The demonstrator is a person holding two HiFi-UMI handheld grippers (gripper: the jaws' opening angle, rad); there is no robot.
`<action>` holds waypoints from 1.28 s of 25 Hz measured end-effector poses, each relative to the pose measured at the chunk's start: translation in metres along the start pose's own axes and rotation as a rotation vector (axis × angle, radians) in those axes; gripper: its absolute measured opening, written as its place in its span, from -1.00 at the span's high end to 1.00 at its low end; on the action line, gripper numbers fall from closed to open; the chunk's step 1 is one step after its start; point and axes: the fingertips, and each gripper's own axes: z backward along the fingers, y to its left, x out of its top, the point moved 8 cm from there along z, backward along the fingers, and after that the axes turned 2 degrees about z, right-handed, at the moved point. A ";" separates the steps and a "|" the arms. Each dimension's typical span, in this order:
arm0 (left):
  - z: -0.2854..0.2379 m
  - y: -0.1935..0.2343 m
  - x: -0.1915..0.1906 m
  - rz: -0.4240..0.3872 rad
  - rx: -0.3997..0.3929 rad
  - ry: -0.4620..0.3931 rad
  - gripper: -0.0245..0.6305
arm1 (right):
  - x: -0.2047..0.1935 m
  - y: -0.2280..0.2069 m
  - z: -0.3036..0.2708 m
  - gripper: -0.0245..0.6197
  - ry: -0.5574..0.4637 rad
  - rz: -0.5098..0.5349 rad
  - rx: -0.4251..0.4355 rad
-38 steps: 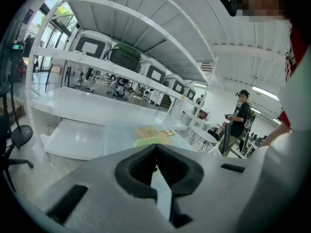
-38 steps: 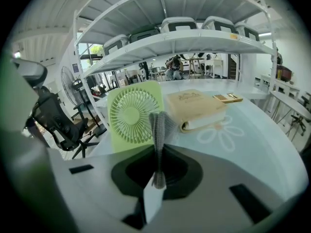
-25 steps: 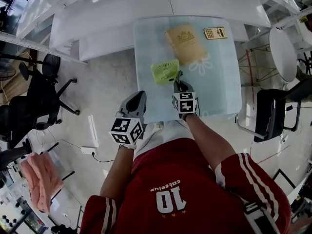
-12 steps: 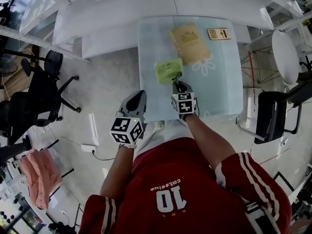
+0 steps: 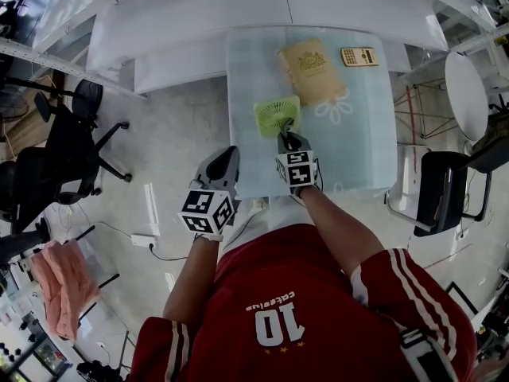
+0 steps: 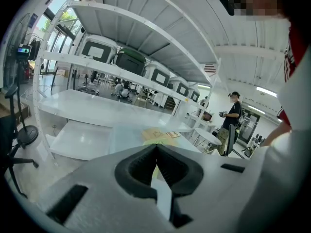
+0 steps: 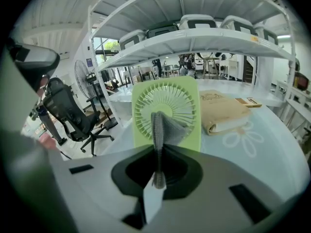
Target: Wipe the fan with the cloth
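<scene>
Right gripper [image 7: 157,147] tight on grey cloth [image 7: 166,126] before green desk fan [image 7: 144,111]; left gripper [image 6: 156,149] closed, empty, outside glass table's [image 5: 362,146] edge.

We record bright, even overhead light, faint shadows. Glare spots on white shelf [image 5: 183,6]. In gripper views we see strong fisheye bending, black corners; near jaws soft, fan [image 7: 143,106] sharp.
</scene>
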 end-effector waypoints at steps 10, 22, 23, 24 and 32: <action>0.005 0.005 -0.002 0.008 0.022 -0.011 0.91 | 0.002 0.012 -0.006 0.89 0.003 0.026 0.036; 0.022 0.013 -0.004 0.023 0.057 -0.026 0.91 | 0.006 0.028 -0.012 0.89 0.007 0.050 0.070; 0.023 0.014 -0.005 0.025 0.060 -0.028 0.91 | 0.006 0.030 -0.013 0.89 0.007 0.052 0.073; 0.025 0.015 -0.005 0.027 0.062 -0.030 0.91 | 0.007 0.032 -0.013 0.89 0.007 0.053 0.077; 0.036 0.018 -0.005 0.031 0.079 -0.043 0.91 | 0.008 0.043 -0.015 0.89 0.008 0.064 0.096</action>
